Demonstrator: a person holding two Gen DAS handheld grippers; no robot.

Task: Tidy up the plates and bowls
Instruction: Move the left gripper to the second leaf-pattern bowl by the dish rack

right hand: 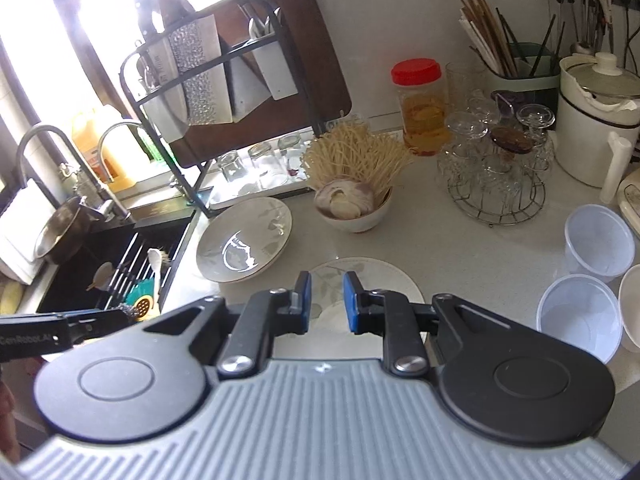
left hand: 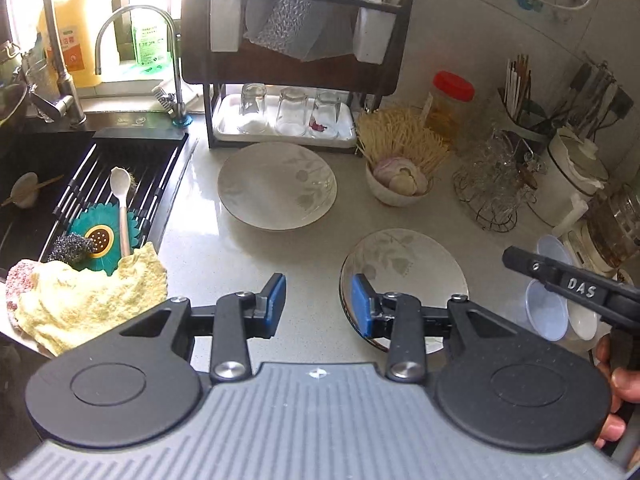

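Fingers first: the left gripper (left hand: 319, 306) stands parted and empty above bare counter, its right pad overlapping the rim of the small plate (left hand: 404, 276) low in the frame. The right gripper (right hand: 327, 302) has a narrower gap with nothing in it, hovering over that same plate. The large plate (left hand: 277, 185) lies mid-frame, near the ceramic bowl (left hand: 398, 186) of onion. Risk, as I judge it — a glazed rim pinched at a shallow angle could slip and clatter onto the stone-look counter (left hand: 240, 264), or a swing could topple the plastic tubs (right hand: 580, 316) at right. Sink (left hand: 80, 184) at left, dish rack (left hand: 288, 48) and window behind — a cramped, cluttered kitchen.
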